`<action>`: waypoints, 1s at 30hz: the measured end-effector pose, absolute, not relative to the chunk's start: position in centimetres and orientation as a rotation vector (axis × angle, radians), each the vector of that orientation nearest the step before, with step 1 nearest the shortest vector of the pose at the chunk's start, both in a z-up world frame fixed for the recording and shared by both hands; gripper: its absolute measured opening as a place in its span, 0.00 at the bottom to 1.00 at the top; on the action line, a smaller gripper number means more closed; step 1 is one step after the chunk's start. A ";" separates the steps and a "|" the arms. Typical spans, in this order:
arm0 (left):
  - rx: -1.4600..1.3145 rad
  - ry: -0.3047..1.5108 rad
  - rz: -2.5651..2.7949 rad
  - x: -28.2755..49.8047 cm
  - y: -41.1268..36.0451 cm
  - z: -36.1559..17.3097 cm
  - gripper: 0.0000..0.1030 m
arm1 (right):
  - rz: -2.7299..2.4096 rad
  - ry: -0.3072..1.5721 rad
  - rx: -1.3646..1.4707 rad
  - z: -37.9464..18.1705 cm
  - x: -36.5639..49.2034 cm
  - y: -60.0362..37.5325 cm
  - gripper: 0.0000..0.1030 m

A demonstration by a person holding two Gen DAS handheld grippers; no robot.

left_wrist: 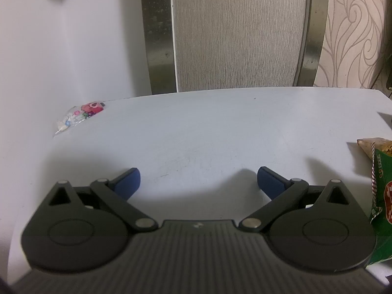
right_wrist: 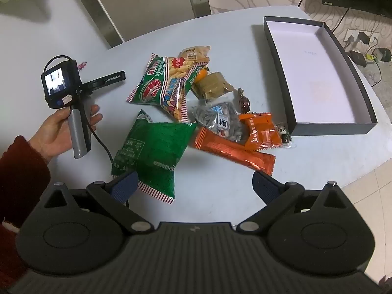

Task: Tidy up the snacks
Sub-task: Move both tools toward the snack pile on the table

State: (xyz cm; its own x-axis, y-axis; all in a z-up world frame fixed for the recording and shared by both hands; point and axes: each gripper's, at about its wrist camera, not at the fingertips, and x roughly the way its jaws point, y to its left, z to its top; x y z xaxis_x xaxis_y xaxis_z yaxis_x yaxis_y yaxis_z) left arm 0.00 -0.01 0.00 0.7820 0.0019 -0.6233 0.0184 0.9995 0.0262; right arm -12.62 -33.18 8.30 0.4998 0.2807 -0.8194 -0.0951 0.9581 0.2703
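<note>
From the left tool (left_wrist: pixel 198 183) we look low and close across the white surface (left_wrist: pixel 208 127) toward a chair back (left_wrist: pixel 240 31). From the right tool (right_wrist: pixel 193 186) we look steeply down from higher. Both views share the surface and the green snack bag (left_wrist: pixel 383 196) (right_wrist: pixel 152 152).

Ahead of my left gripper (left_wrist: pixel 198 182) the white table (left_wrist: pixel 208 132) lies bare to its far edge; only a small candy packet (left_wrist: pixel 80 116) sits far left and a green snack bag (left_wrist: pixel 383 196) crowds the right. Under my right gripper (right_wrist: pixel 193 187), a green bag (right_wrist: pixel 152 152) and an orange wrapper (right_wrist: pixel 232 150) block the way. The open box (right_wrist: pixel 316 73) beyond is free inside, with bare table before it.
</note>
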 end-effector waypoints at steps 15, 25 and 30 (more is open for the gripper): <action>0.135 0.687 -0.065 -0.5 -0.3 0.8 1.00 | 0.289 1.019 0.393 7.5 -15.5 -33.9 0.98; 0.048 0.562 -0.031 -4.7 -0.6 4.6 1.00 | 0.430 0.950 0.361 7.6 -14.3 -35.0 0.98; 0.058 0.540 0.059 -6.5 -1.4 5.8 1.00 | 0.504 0.898 0.277 7.7 -13.5 -36.6 0.98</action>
